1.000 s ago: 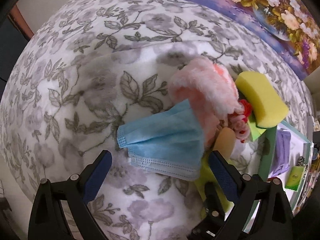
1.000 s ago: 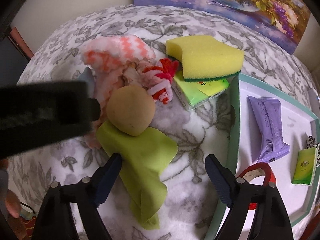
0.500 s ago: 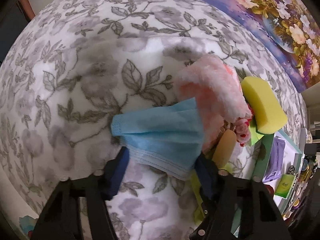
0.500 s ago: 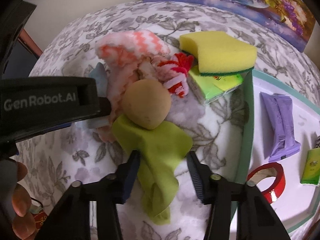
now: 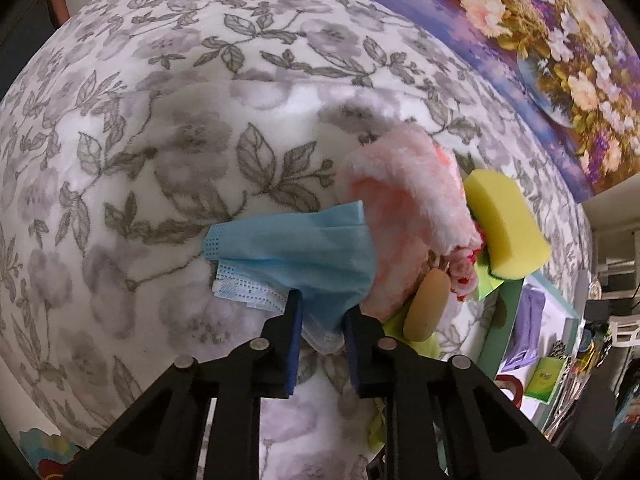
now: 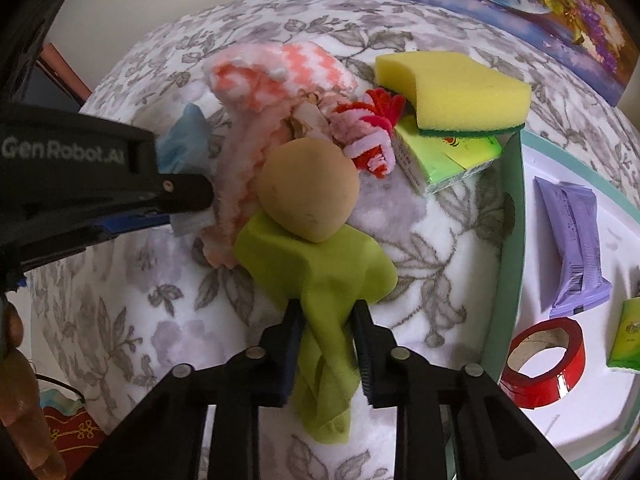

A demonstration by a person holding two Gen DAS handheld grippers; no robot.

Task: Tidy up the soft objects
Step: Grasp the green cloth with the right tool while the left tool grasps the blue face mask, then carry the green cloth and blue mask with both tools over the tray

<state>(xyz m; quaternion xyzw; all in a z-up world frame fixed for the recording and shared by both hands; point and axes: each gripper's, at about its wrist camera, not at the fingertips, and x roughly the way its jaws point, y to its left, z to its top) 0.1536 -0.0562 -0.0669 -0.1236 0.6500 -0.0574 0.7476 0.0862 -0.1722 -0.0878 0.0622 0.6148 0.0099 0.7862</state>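
My left gripper [image 5: 320, 312] is shut on the near edge of a blue face mask [image 5: 296, 252] that lies on the floral blanket [image 5: 160, 140], touching a pink fuzzy sock [image 5: 408, 208]. My right gripper [image 6: 326, 320] is shut on a lime green cloth [image 6: 320, 276], whose far end lies under a tan makeup sponge [image 6: 308, 188]. The sock [image 6: 260, 80], a red-and-pink yarn piece [image 6: 372, 128] and a yellow sponge [image 6: 452, 88] lie beyond. The left gripper's body [image 6: 80, 176] crosses the right wrist view at the left.
A green tissue pack [image 6: 448, 156] lies under the yellow sponge. A green-rimmed white tray [image 6: 512, 240] at the right holds a purple packet [image 6: 572, 236], a red tape roll [image 6: 540, 360] and a small green packet [image 6: 628, 336]. A floral painting [image 5: 540, 52] leans at the back.
Both grippers have closed: the left on the blue mask, the right on the green cloth. Both moved forward and down onto the blanket.
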